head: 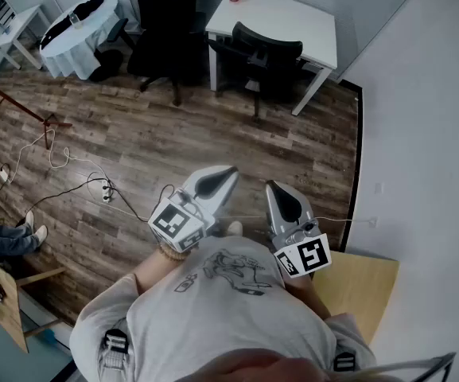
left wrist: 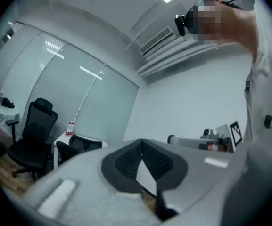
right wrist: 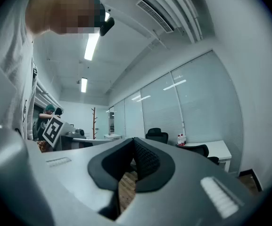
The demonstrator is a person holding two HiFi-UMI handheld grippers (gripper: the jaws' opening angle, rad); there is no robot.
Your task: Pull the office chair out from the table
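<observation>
A black office chair [head: 262,58] is pushed in at the white table [head: 293,18] at the far side of the room; it also shows as the office chair [left wrist: 81,145] and office chair [right wrist: 198,150] beside the table [right wrist: 220,148]. Both grippers are held close to my chest, well short of the chair. My left gripper [head: 227,172] is shut with nothing in it, its tips seen at the left gripper [left wrist: 141,141]. My right gripper [head: 270,187] is shut and empty too, seen at the right gripper [right wrist: 134,140].
A second, taller black chair [head: 161,26] stands left of the table. A round white-clothed table [head: 78,26] is at the far left. Cables and a power strip [head: 106,191] lie on the wood floor. A coat stand base [head: 50,122] is left. A wooden tabletop [head: 360,289] sits at my right.
</observation>
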